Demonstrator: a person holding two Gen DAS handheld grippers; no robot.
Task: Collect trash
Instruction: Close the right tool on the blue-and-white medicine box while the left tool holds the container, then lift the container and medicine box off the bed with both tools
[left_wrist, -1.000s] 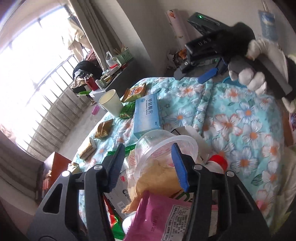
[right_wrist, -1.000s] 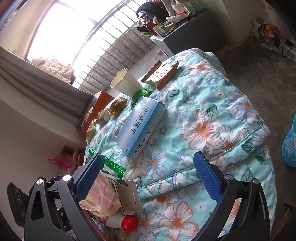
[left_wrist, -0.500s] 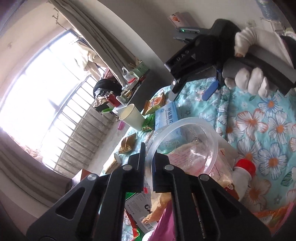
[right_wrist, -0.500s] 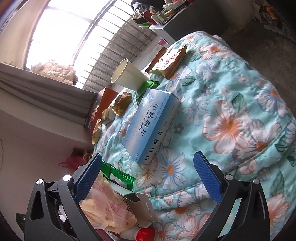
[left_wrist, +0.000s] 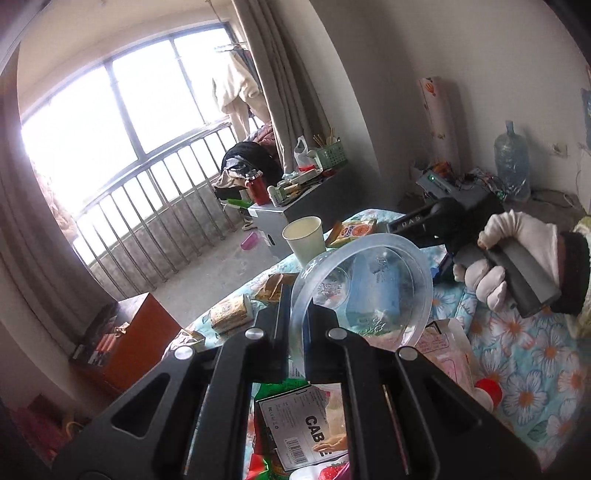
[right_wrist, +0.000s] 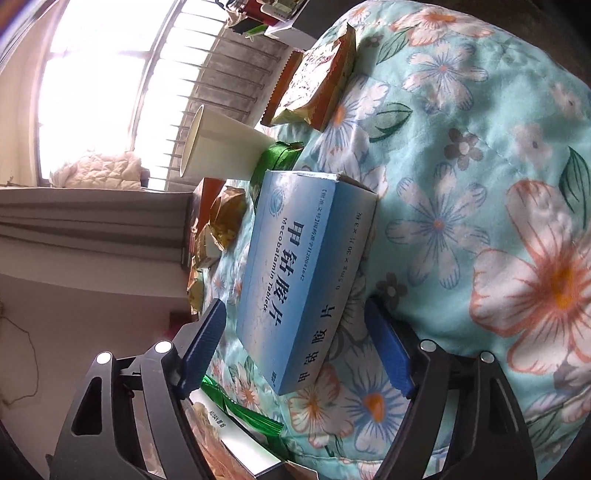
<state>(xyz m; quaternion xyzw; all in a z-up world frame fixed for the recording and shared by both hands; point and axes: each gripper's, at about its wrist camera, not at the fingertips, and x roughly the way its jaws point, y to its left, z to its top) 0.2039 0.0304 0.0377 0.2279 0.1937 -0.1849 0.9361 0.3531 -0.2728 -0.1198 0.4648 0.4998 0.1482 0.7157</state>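
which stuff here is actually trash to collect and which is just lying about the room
Part of the job:
- clear plastic tub, its rim pinched in the left tongs
- blue medicine box, between the open right tongs
- paper cup
- snack wrappers

Just lying about:
- floral quilt
- red flask
- water jug
- green basket

The clear plastic tub (left_wrist: 364, 291) blurred the blue medicine box (left_wrist: 373, 291) lying behind its wall, and the left gripper (left_wrist: 295, 317) covered the tub's lower rim. A white carton (left_wrist: 310, 424) printed "CAB" ran under the gripper's frame, the rest of its lettering hidden. In the right wrist view, the green wrapper (right_wrist: 243, 406) and a printed packet (right_wrist: 218, 443) near the quilt's (right_wrist: 480, 184) lower-left edge were cut off by the right gripper (right_wrist: 295, 347) and the picture's bottom edge.
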